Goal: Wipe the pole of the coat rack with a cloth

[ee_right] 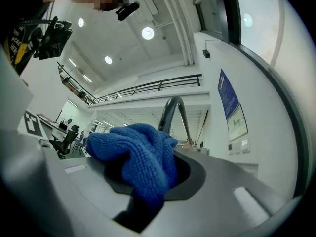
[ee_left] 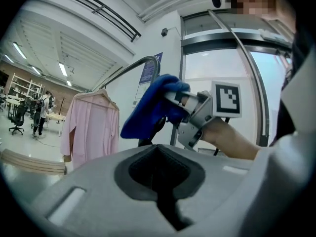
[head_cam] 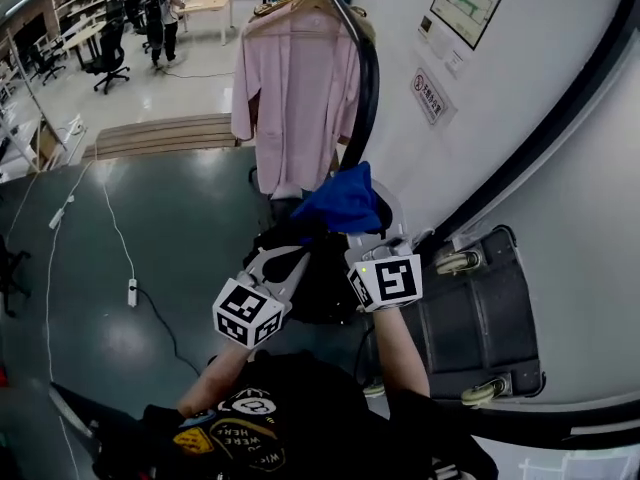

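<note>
Two tools: right tool [ee_right: 147,182] clamps blue cloth [ee_right: 134,149] near coat rack pole [ee_right: 171,113]; left tool [ee_left: 161,177] closed, empty.

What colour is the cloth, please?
The cloth is blue, clearest in the right gripper view.

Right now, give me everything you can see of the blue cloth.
The blue cloth looks like plain blue microfiber with a fuzzy, looped pile. It is bunched into soft folds, not spread flat. The right gripper is shut on one gathered part, and the rest bulges out past the jaws and droops to one side. It is held up in the air close to the curved metal pole and sits in front of it in both gripper views. Whether it touches the pole cannot be told.
</note>
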Motion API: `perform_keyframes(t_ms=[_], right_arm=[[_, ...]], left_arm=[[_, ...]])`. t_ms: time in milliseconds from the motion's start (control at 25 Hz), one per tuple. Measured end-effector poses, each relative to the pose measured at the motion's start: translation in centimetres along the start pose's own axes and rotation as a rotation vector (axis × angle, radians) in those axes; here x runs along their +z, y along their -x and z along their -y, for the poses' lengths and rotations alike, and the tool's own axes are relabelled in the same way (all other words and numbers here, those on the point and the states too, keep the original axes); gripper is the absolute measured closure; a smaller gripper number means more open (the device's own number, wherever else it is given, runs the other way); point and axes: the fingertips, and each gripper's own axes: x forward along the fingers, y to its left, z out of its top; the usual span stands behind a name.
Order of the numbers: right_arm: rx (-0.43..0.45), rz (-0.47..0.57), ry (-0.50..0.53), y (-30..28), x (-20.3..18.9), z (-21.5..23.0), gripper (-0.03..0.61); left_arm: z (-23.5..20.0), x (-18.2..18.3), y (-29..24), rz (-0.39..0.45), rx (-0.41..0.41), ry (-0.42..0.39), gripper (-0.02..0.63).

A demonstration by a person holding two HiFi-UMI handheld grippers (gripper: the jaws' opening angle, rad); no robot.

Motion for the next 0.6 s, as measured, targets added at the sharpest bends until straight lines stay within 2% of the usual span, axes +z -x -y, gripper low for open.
perform_keyframes(t_ms=[160, 280, 480, 600], right_arm=[[0.04, -0.079, -0.097, 0.9, -3.7, -0.8, 0.496], [0.055, -0.086, -0.148, 1.5, -4.1, -0.5, 0.498], [-0.034, -0.038, -0.157, 5.6, -1.4, 0.9, 0.5], [-0.08, -0.035, -0.162, 9.5, -0.7, 1.2, 0.502]], left_arm=[[0.6, 0.2, -0.2, 0.005, -0.021, -0.006, 0.62], [0.7, 0.4, -0.2, 0.007, -0.027, -0.007, 0.62], [0.1, 0.8, 0.9, 0.028, -0.002, 0.003, 0.62], [-0.4, 1.7, 2.0, 0.052, 0.037, -0.022, 0.62]])
